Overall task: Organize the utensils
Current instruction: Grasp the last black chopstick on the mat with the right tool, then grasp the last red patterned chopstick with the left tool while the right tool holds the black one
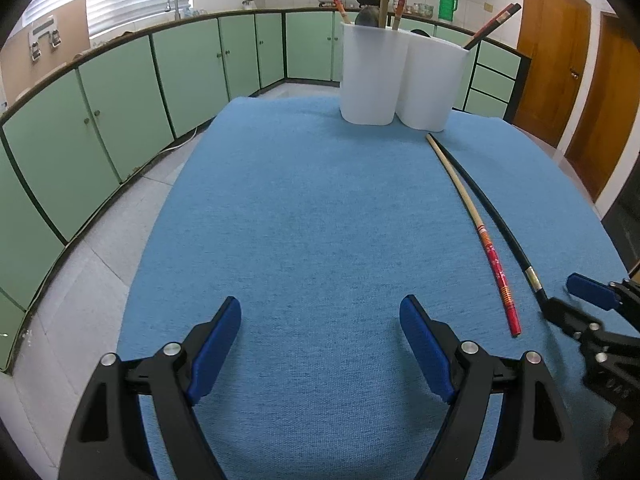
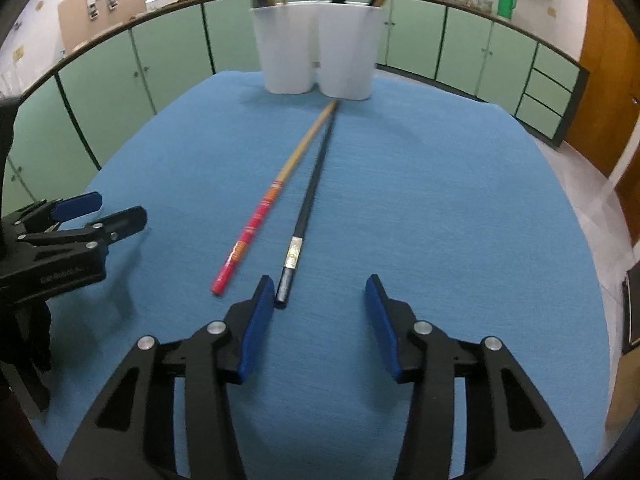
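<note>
A red-and-bamboo chopstick [image 2: 264, 204] and a black chopstick [image 2: 308, 204] lie side by side on the blue cloth, tips toward a white two-compartment holder [image 2: 316, 48]. The holder has several chopsticks standing in it. My right gripper [image 2: 320, 296] is open and empty, low over the cloth, its left finger just beside the black chopstick's near end. My left gripper [image 1: 320, 320] is open and empty over bare cloth, left of both chopsticks [image 1: 490, 248]. The holder [image 1: 400, 76] stands at the cloth's far edge. The right gripper [image 1: 568, 300] shows at the right edge of the left wrist view.
The blue cloth [image 1: 304, 216] covers the table. Green cabinets [image 1: 120, 112] run behind and to the left, with tiled floor between. Wooden doors [image 1: 580, 80] stand at the right. The left gripper [image 2: 100, 216] shows at the left of the right wrist view.
</note>
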`<action>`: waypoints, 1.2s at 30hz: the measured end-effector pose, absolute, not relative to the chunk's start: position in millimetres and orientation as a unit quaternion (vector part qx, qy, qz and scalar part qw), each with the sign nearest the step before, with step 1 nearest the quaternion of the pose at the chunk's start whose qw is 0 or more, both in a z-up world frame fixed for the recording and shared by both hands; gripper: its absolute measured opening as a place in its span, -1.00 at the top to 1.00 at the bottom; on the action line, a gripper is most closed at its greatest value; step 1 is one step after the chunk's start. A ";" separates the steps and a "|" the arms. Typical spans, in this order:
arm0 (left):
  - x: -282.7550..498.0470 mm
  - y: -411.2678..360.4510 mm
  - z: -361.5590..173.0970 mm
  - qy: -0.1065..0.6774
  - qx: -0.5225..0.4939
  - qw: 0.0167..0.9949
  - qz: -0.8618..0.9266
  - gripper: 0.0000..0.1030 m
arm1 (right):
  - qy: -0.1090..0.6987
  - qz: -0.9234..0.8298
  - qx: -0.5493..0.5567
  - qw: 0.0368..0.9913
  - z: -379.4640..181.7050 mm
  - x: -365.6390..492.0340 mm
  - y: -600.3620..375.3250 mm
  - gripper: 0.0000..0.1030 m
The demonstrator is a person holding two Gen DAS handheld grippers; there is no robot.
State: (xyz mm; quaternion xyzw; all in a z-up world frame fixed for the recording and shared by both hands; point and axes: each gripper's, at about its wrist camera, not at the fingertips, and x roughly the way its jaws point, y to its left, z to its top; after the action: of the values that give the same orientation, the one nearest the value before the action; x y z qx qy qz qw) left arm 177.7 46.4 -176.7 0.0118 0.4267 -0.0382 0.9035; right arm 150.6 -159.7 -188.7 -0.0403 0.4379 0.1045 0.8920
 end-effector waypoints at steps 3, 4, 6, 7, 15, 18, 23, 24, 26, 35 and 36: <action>176.9 44.8 -176.1 0.425 0.018 0.904 -0.040 -0.56 | 0.434 0.113 -0.023 0.893 -185.9 143.9 -168.3 0.10; 176.5 44.1 -175.7 0.424 0.021 0.905 -0.041 -0.56 | 0.435 0.120 -0.018 0.892 -186.4 141.7 -168.1 0.10; 175.0 42.8 -174.4 0.421 0.023 0.906 -0.043 -0.56 | 0.437 0.126 -0.018 0.890 -190.0 140.5 -164.8 0.17; 174.7 42.8 -174.1 0.420 0.023 0.906 -0.044 -0.56 | 0.438 0.127 -0.019 0.890 -191.4 141.0 -162.7 0.25; 174.2 35.9 -173.2 0.421 0.023 0.905 -0.053 -0.56 | 0.437 0.140 -0.019 0.889 -192.4 146.6 -153.6 0.87; 173.9 27.7 -172.2 0.421 0.026 0.905 -0.062 -0.56 | 0.439 0.142 -0.005 0.887 -191.6 147.9 -157.5 0.88; 172.1 9.0 -168.5 0.419 0.014 0.903 -0.091 -0.55 | 0.443 0.115 0.002 0.889 -190.6 149.3 -176.3 0.89; 171.4 3.5 -168.1 0.418 0.012 0.903 -0.098 -0.54 | 0.445 0.105 0.007 0.889 -190.1 149.3 -184.6 0.89; 170.3 -5.9 -168.1 0.419 0.010 0.901 -0.110 -0.53 | 0.448 0.088 0.012 0.890 -189.5 148.6 -196.6 0.88; 168.2 -33.0 -179.4 0.432 0.034 0.893 -0.122 0.01 | 0.447 0.063 0.029 0.892 -192.0 151.6 -220.5 0.88; 168.0 -32.5 -179.4 0.431 0.033 0.894 -0.119 0.16 | 0.446 0.064 0.028 0.892 -192.5 152.3 -219.4 0.88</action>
State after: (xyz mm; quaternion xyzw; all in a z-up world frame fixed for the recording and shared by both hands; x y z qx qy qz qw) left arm 168.0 -32.5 -179.4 0.0334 0.4311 -0.1195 0.8938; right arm 152.3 -219.4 -192.5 0.0283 0.4462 0.0640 0.8922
